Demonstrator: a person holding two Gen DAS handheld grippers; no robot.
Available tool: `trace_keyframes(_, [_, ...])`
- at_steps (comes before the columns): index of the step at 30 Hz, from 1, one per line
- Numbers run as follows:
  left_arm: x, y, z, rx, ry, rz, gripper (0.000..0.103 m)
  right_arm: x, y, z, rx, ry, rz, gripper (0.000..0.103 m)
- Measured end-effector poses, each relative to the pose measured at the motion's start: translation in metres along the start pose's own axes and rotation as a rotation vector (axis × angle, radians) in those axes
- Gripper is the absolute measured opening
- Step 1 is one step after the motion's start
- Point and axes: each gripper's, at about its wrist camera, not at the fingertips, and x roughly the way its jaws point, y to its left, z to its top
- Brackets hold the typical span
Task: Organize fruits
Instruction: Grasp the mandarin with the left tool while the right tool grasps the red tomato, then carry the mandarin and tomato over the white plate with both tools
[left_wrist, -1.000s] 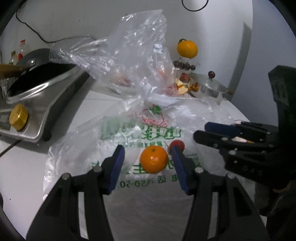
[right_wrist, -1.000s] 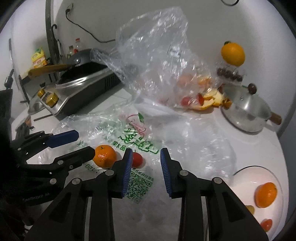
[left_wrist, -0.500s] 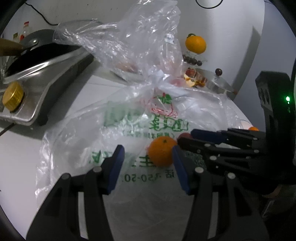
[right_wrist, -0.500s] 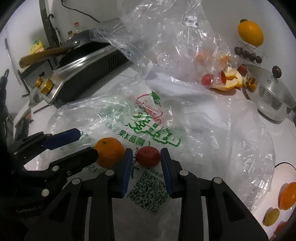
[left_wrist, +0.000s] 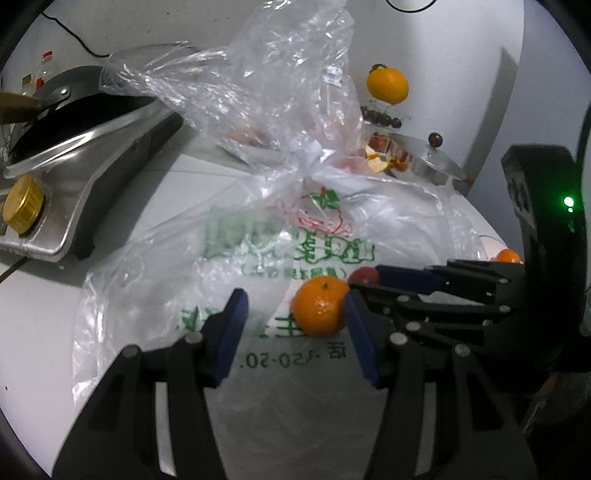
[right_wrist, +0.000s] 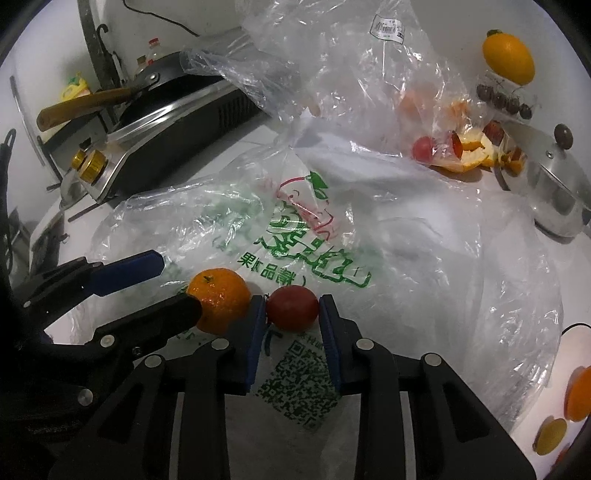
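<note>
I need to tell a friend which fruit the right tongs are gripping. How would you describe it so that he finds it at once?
Start from the large flat plastic bag with green print in the middle of the white counter. Near its front edge, just above the QR code, two fruits sit side by side. It is the small red tomato between the blue pads of the right tongs, smooth and dark red, unlike the bigger orange mandarin at its left.

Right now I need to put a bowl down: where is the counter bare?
Bare counter shows left of the printed bag, below the stove, and between stove and bag. Crowded: peels and pot at the back, both tongs at the orange and tomato.
</note>
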Motion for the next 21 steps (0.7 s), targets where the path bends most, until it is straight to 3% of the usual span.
trace_keyframes(11, [0.007,-0.015,0.009,0.050,-0.004,0.006,0.056,-0.034,-0.011,0.000,0.002,-0.080,-0.041,0.031])
trace_keyframes(21, [0.030,-0.023,0.007,0.080,0.069,0.027,0.051,-0.072,-0.021,-0.013,0.006,-0.146,-0.056,0.031])
